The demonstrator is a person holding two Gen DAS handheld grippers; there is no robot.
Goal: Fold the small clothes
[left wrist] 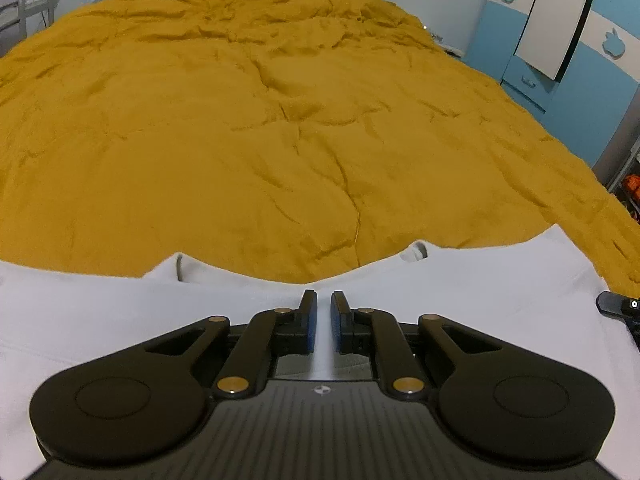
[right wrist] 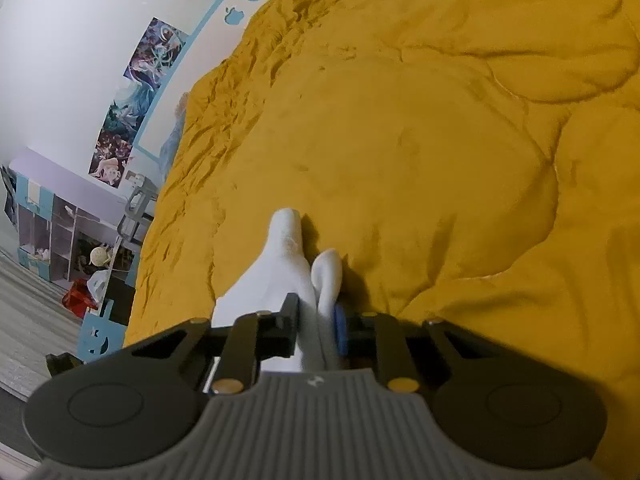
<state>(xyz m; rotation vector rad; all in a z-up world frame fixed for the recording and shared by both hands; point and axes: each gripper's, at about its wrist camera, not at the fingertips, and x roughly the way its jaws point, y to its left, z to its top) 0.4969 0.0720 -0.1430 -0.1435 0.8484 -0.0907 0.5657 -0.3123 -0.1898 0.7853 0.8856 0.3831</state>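
Note:
A white garment [left wrist: 480,300] lies flat on the yellow bedspread [left wrist: 280,120], along the near edge of the left wrist view. My left gripper [left wrist: 324,298] rests on its upper edge. Its blue pads stand almost together, with a strip of white fabric running between them. In the right wrist view, my right gripper [right wrist: 316,304] is shut on a bunched fold of the white garment [right wrist: 280,264]. Two rounded lobes of cloth stick out past its fingertips, above the bedspread [right wrist: 400,140]. The rest of the garment is hidden under the gripper body.
A blue and white wardrobe [left wrist: 580,100] stands past the bed's right side. A shelf unit [right wrist: 60,232] with toys and a grey floor [right wrist: 32,312] lie off the bed's left edge. Posters [right wrist: 136,100] hang on the wall. A black device part [left wrist: 620,304] shows at the right border.

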